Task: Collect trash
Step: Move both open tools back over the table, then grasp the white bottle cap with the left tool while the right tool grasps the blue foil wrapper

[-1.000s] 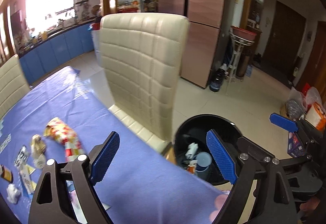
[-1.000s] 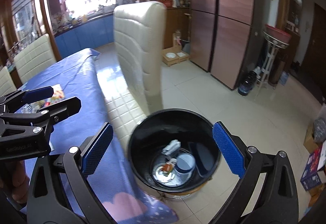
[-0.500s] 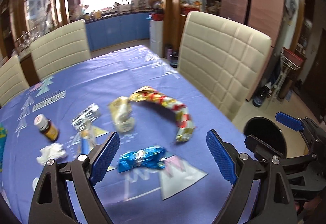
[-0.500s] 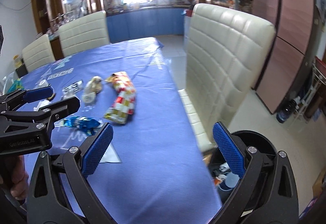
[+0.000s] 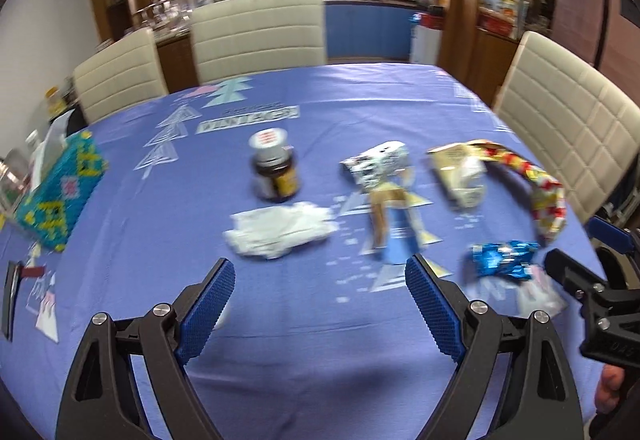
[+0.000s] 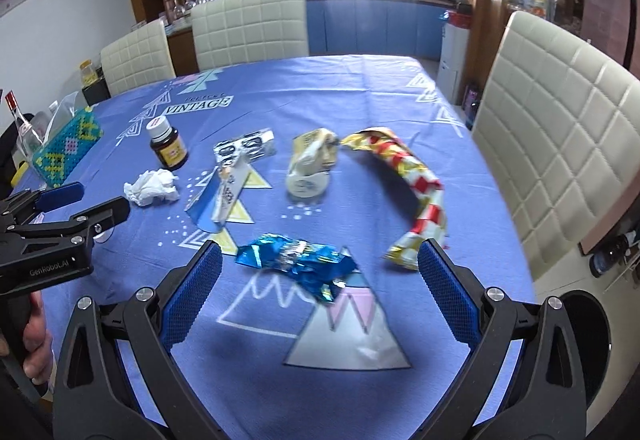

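Trash lies scattered on the blue tablecloth (image 5: 320, 340). A crumpled white tissue (image 5: 280, 234) (image 6: 151, 187) sits just ahead of my left gripper (image 5: 320, 304), which is open and empty. A crumpled blue foil wrapper (image 6: 296, 260) (image 5: 504, 258) lies just ahead of my right gripper (image 6: 318, 294), also open and empty. Beyond them are a long red-and-gold wrapper (image 6: 416, 196) (image 5: 540, 192), a crushed yellow carton (image 6: 314, 164) (image 5: 460, 172), a silver packet (image 6: 244, 146) (image 5: 376, 166) and flat paper scraps (image 6: 224, 196). A black bin (image 6: 596, 332) shows at the right wrist view's lower right.
A small brown bottle with a white cap (image 5: 276, 168) (image 6: 168, 146) stands behind the tissue. A teal patterned tissue box (image 5: 60, 192) (image 6: 66, 148) sits at the table's left. Cream chairs (image 6: 560, 144) (image 5: 256, 32) ring the table. Glass bottles (image 6: 22, 124) stand far left.
Both grippers have swung left, from over the black bin beside the chair to over the table and its scattered trash. Both stayed open and empty throughout.
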{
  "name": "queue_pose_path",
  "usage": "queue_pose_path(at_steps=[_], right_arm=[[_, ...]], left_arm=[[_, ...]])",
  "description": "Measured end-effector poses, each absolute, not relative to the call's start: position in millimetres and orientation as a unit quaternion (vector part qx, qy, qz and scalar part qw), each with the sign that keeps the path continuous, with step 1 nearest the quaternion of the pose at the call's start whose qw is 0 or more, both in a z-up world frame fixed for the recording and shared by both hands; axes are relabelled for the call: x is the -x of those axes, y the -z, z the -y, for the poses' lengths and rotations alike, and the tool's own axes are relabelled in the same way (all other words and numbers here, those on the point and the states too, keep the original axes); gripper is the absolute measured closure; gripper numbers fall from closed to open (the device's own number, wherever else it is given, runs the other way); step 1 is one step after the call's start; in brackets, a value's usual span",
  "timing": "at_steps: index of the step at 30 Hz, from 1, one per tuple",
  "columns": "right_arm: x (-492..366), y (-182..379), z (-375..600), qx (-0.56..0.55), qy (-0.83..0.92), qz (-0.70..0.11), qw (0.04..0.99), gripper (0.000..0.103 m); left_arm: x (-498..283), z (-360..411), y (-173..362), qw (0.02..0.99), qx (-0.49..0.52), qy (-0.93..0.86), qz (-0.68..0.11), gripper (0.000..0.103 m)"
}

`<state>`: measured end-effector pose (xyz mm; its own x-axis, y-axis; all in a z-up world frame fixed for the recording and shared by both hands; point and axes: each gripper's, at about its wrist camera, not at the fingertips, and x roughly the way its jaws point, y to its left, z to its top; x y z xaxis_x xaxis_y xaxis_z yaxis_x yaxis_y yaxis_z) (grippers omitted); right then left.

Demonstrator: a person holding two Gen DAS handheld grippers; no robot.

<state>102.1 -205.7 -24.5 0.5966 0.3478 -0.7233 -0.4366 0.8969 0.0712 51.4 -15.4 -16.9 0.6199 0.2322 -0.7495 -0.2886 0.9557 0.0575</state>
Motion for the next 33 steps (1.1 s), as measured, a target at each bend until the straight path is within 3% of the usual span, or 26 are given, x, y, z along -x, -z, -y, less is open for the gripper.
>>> queue_pose_path(at_steps=[9, 24, 30, 33], right_arm=[[-114.8, 54.7, 171.3, 0.069, -0.209, -0.425, 0.878, 0.006], [-124.8, 87.3, 150.5, 0.091, -0.17, -0.452, 0.871, 0.007], [-120.5, 90.3, 142.4, 0.103, -0.182, -0.451, 0.867, 0.031], [-115.4, 87.5, 135.3, 0.114, -0.2, -0.447, 0.864, 0.052]], left_arm=[[-36.4, -49.4, 52.7, 0.877, 0.044, -0.199, -0.435, 0.018], [-39.3, -82.8, 90.4, 0.865, 0.075, -0.192, -0.458, 0.017], [-35.5, -83.1, 91.0, 0.866, 0.086, -0.189, -0.454, 0.02], [-35.8, -77.6, 88.7, 0.87, 0.079, -0.178, -0.453, 0.035]])
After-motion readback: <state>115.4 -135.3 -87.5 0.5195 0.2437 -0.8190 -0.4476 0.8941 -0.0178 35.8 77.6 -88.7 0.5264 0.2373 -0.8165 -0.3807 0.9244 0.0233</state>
